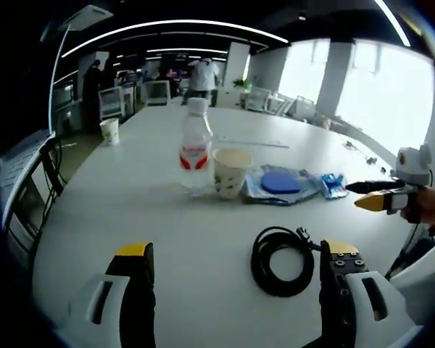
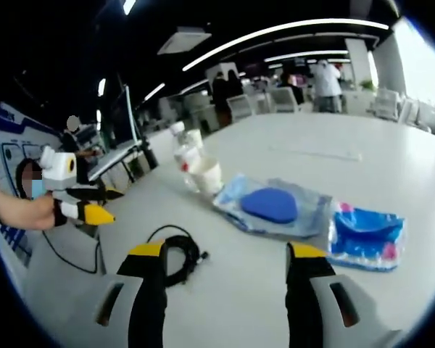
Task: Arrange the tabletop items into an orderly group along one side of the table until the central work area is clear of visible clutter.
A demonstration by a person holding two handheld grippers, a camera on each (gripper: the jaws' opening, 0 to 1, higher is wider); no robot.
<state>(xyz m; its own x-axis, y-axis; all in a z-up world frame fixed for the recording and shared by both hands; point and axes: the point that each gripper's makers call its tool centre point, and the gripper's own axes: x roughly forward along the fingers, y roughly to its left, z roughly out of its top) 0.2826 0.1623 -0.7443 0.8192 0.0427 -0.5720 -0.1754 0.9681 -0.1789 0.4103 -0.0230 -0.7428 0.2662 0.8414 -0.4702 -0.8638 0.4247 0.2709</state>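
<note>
Coiled black cable [image 1: 281, 260] lies on the white table [image 1: 167, 225], just beside the right jaw of the left gripper [image 1: 235, 254]. Farther off: clear plastic bottle [image 1: 196, 148] (red label), paper cup [image 1: 230, 172], glossy clear bag holding a blue pad [image 2: 270, 204], crinkled blue packet [image 2: 367, 237]. Left gripper and right gripper [image 2: 228, 255]: jaws wide apart, empty.

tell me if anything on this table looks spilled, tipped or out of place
Nothing spilled or tipped. The water bottle and paper cup stand upright. The coiled black cable lies apart from them in the open work area, nearest the left gripper.
</note>
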